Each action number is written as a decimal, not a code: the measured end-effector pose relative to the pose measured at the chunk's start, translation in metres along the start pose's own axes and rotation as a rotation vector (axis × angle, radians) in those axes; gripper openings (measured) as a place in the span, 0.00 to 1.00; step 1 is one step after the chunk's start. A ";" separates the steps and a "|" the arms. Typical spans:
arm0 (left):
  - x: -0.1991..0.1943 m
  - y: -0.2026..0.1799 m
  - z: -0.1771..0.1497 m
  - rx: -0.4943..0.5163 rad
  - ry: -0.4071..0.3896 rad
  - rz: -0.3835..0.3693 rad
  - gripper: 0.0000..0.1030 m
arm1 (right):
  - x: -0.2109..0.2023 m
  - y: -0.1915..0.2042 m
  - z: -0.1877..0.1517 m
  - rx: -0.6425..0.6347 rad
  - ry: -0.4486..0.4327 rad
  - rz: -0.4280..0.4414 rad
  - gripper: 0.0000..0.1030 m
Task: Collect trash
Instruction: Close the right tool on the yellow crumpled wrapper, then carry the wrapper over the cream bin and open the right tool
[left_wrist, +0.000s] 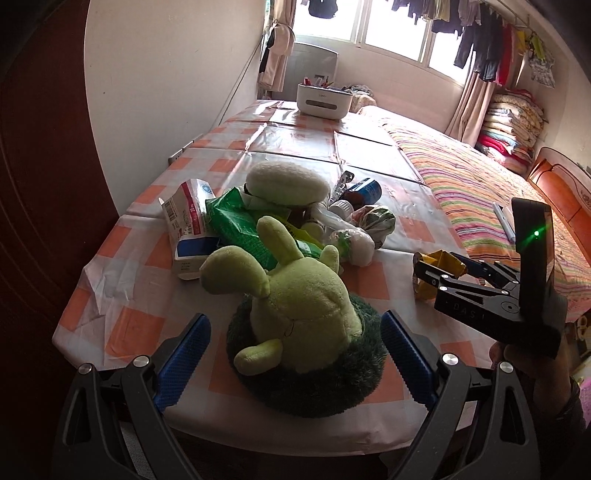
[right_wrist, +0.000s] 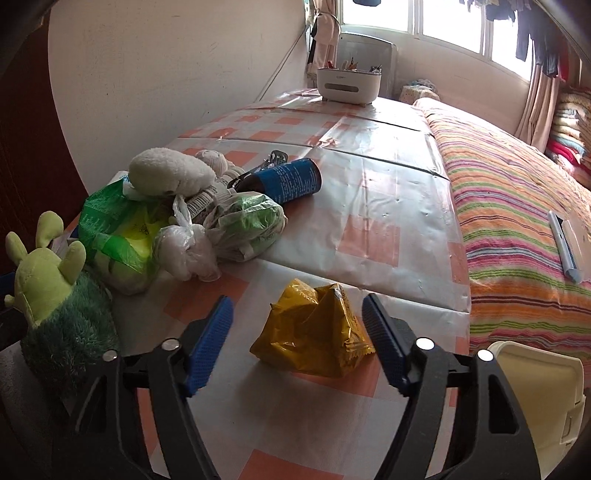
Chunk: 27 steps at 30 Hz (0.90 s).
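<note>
A crumpled yellow wrapper (right_wrist: 314, 332) lies on the checked table between the open fingers of my right gripper (right_wrist: 297, 317), untouched; it also shows in the left wrist view (left_wrist: 441, 267). My left gripper (left_wrist: 295, 339) is open around a green plush toy (left_wrist: 303, 321) near the table's front edge, apart from it. A trash pile sits behind: a green packet (left_wrist: 240, 229), a white carton (left_wrist: 188, 221), knotted plastic bags (right_wrist: 236, 225), a blue can (right_wrist: 288, 181).
A cream bin (right_wrist: 535, 398) stands at the lower right of the right wrist view. A white organiser box (left_wrist: 321, 101) sits at the table's far end. A striped bed (left_wrist: 480, 192) runs along the table's right side. A wall is on the left.
</note>
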<state>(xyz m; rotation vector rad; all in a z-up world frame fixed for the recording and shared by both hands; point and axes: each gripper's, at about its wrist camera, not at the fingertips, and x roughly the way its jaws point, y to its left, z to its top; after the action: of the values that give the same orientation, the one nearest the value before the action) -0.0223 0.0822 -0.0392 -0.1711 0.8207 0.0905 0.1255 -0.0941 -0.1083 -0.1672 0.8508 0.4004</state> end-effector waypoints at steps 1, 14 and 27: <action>0.003 0.000 0.000 -0.007 0.008 -0.002 0.88 | 0.002 -0.001 -0.001 -0.007 0.002 -0.001 0.43; 0.024 0.006 0.006 -0.153 -0.013 0.062 0.80 | -0.014 -0.019 -0.015 0.072 -0.088 0.084 0.30; 0.021 -0.011 0.004 -0.117 -0.070 0.001 0.46 | -0.057 -0.044 -0.027 0.150 -0.203 0.087 0.31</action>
<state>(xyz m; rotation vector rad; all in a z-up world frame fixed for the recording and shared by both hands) -0.0036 0.0728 -0.0503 -0.2759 0.7462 0.1451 0.0914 -0.1579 -0.0832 0.0498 0.6860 0.4257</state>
